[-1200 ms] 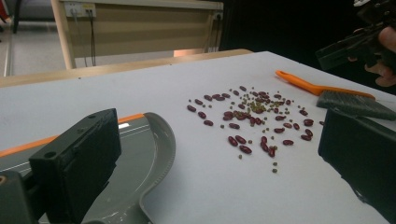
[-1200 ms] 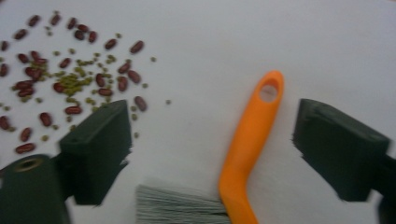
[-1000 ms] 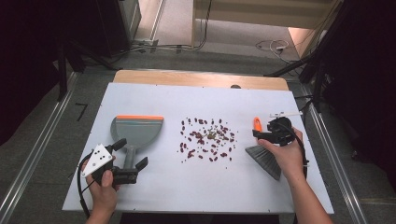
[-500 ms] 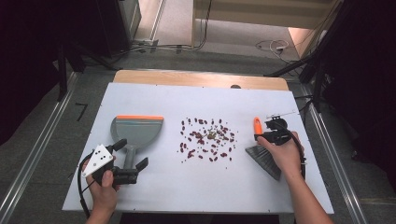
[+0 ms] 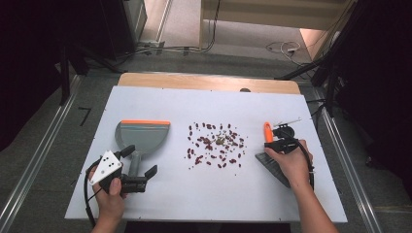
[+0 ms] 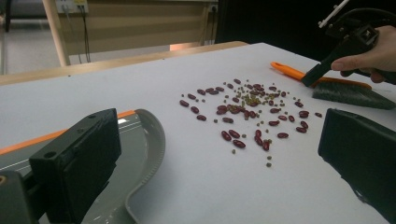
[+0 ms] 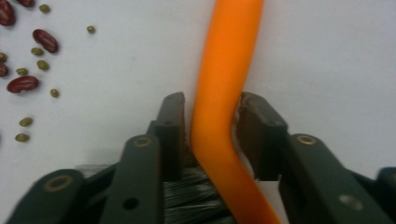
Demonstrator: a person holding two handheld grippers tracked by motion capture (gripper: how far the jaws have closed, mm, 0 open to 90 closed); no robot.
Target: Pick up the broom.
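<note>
We are looking down on the white bench [image 5: 145,97], where the right tool [image 5: 281,141] is sitting over the brush [image 5: 270,160] at the right side, its 2 jaws straddling the orange handle [image 7: 229,93]. In the right gripper view the jaws are standing on either side of that handle, the left one touching it and the right one just beside it, so we are calling it nearly closed around the handle; whether it is truly clamping, we cannot tell. The grey bristles [image 7: 187,196] are showing just below the jaws. Over on the left, the left tool [image 5: 132,170] is hovering by the stem of the grey dustpan [image 5: 142,138], jaws spread wide and holding nothing, and in the left gripper view the pan's rim [image 6: 149,140] is lying between them. The dustpan is lying flat, its orange edge facing away from the person. Between pan and brush, the scattered beans [image 5: 216,145], red ones mixed with small green ones, are lying loose in the middle of the bench.
</note>
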